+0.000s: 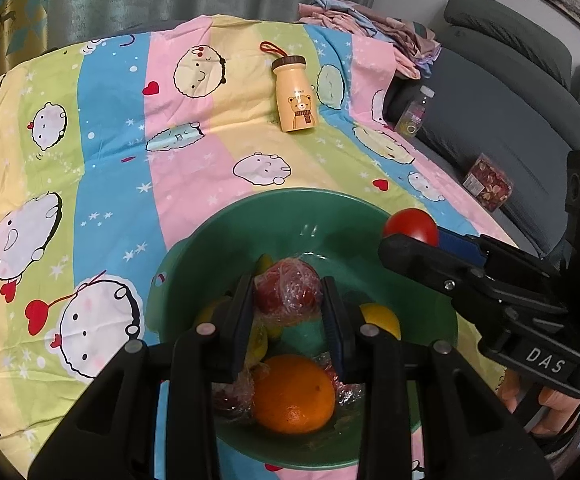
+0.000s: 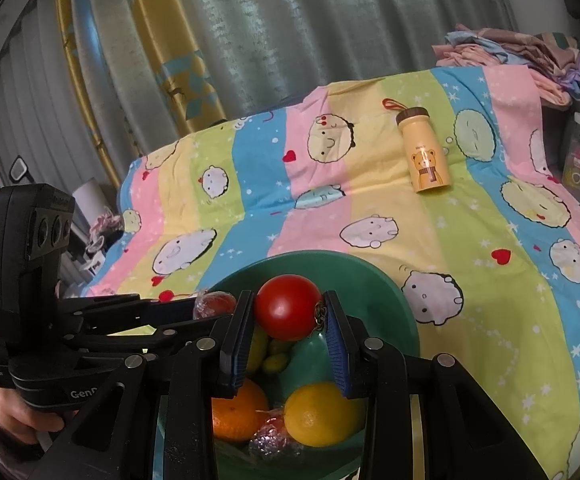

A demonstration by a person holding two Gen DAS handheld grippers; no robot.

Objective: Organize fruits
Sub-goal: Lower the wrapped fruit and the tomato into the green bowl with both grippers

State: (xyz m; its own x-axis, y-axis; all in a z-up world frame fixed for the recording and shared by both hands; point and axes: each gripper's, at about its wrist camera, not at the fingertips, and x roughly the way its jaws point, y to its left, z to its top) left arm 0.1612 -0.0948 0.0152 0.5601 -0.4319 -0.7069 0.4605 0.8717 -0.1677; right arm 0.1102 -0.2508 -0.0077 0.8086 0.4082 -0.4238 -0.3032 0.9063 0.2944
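- Left wrist view: my left gripper point(image 1: 288, 300) is closed on a red fruit in plastic wrap point(image 1: 288, 290), pads pressed to its two sides. It hangs directly over the green bowl point(image 1: 226, 224), so the only way left to go is straight down.
- Under it in the bowl I see an orange point(image 1: 294, 394) nearest the camera, a yellow fruit point(image 1: 382, 320) to the right, and more yellowish and wrapped pieces half hidden by my fingers.
- Same view, right side: my right gripper point(image 1: 410, 236) reaches in over the bowl's right rim, carrying a red tomato point(image 1: 410, 226).
- Beyond the bowl, a yellow bear bottle point(image 1: 295, 96) lies on the striped cartoon sheet point(image 1: 110, 140), well apart from everything.
- Right wrist view: the right gripper point(image 2: 288, 314) has the tomato point(image 2: 288, 306) clamped between its blue pads, above the far half of the bowl point(image 2: 390, 292).
- Below and nearer the camera sit the orange point(image 2: 238, 416) and the yellow fruit point(image 2: 322, 414), with a wrapped piece between them.
- The left gripper point(image 2: 206, 306) comes in from the left at about the same height, wrapped fruit point(image 2: 214, 306) at its tip, just beside my tomato.
- My read: both fruits are over the bowl, and the two grippers are close together, so I'd lower and let go one at a time.
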